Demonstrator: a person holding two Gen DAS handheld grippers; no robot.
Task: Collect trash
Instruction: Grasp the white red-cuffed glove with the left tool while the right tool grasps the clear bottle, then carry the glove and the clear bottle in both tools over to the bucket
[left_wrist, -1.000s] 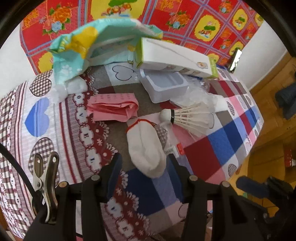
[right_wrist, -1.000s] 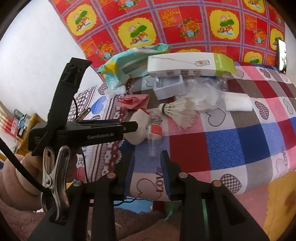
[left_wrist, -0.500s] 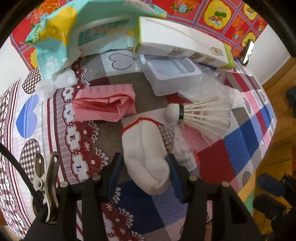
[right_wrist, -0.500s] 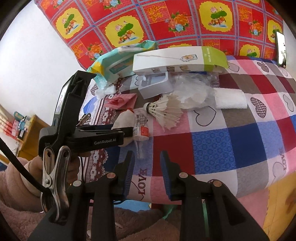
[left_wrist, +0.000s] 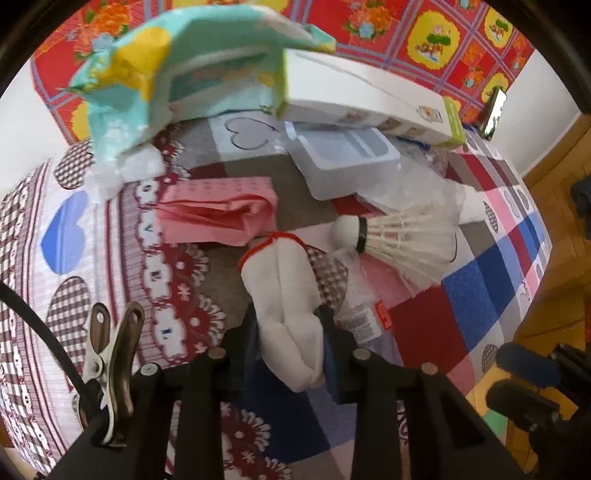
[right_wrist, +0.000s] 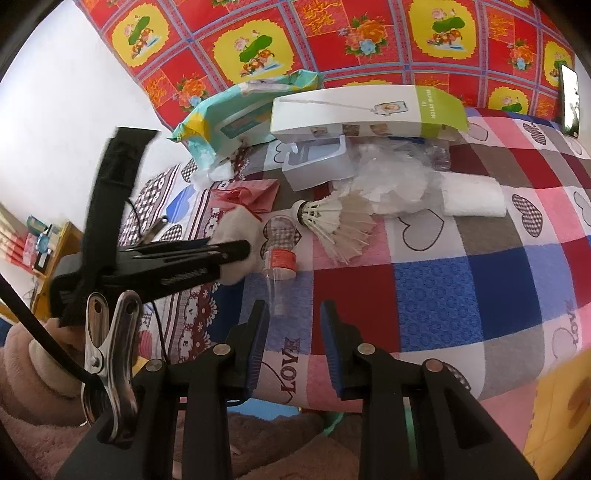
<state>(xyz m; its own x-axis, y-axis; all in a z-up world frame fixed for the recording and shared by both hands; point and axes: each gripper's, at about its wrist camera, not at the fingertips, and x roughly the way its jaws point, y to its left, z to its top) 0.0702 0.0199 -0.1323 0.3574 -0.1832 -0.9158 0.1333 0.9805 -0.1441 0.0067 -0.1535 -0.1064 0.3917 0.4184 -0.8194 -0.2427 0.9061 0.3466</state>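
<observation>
A white sock with a red cuff (left_wrist: 284, 280) lies on the patchwork cloth among litter. My left gripper (left_wrist: 290, 325) is closing, and its pads pinch the toe end into a crease; the right wrist view shows the same grip on the sock (right_wrist: 236, 229) from the side. A small clear bottle with a red label (right_wrist: 280, 254) lies just right of the sock, with a shuttlecock (right_wrist: 332, 221) behind it and folded pink paper (left_wrist: 221, 210) at the sock's cuff. My right gripper (right_wrist: 291, 317) hovers near the table's front edge, open, with nothing between its fingers, just short of the bottle's neck.
Farther back sit a white plastic tray (left_wrist: 347, 158), a long white box (left_wrist: 369, 103), a teal wipes pack (left_wrist: 147, 74), crumpled clear wrap (right_wrist: 395, 181) and a white tissue wad (right_wrist: 472, 195). A phone (right_wrist: 570, 99) leans at the far right. A hand in a pink sleeve (right_wrist: 22, 369) holds the left gripper.
My left gripper moved forward so its fingers came around the sock's toe, then narrowed onto it and creased it. The right gripper stayed open and shifted only slightly.
</observation>
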